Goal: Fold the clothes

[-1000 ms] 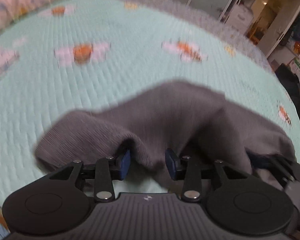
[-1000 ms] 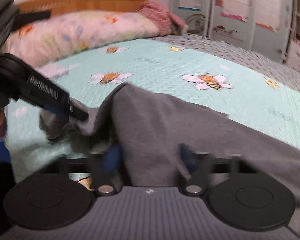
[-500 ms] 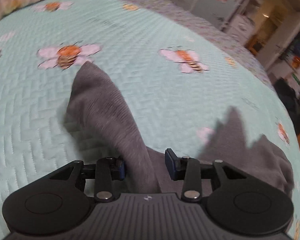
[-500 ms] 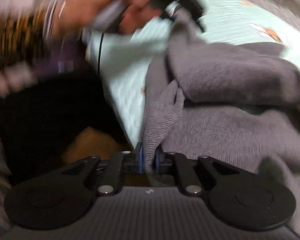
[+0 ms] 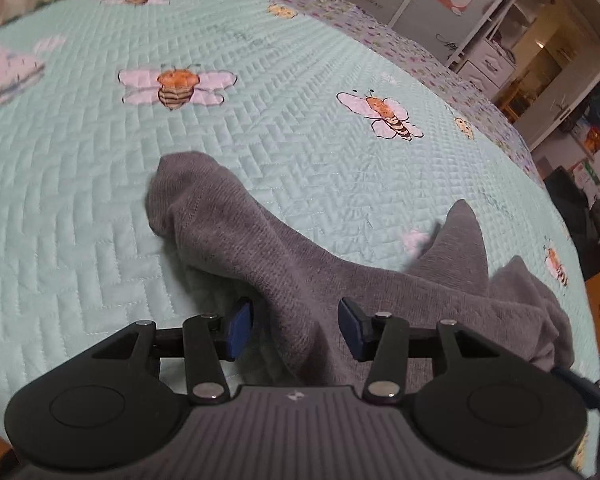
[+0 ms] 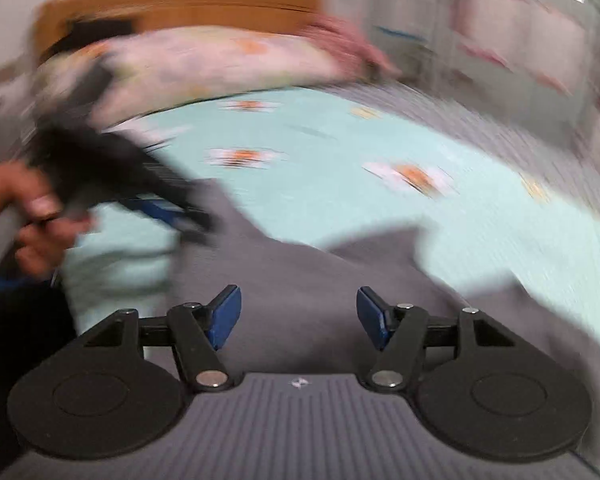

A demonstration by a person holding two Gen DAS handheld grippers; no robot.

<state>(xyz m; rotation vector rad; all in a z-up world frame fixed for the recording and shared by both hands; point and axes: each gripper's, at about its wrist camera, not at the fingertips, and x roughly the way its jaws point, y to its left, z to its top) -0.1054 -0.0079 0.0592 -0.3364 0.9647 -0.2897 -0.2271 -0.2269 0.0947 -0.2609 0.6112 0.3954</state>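
Grey knit garment [image 5: 284, 264] lies crumpled near bedspread [image 5: 100, 208] near edge, one sleeve stretched toward bed middle. My left gripper [image 5: 296, 328] jaws spread wide, sleeve fabric between them, not pinched. My right gripper [image 6: 299, 317] gaping over grey cloth, view blurred. Risk: closing on bunched layers, dragging whole heap, crooked fold.

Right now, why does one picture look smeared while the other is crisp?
Right wrist view: heavy motion blur streaks the mint quilted bee bedspread and the grey knitted garment. Left wrist view: sharp enough to show the garment's knit, though fisheye distortion bows the bedspread.
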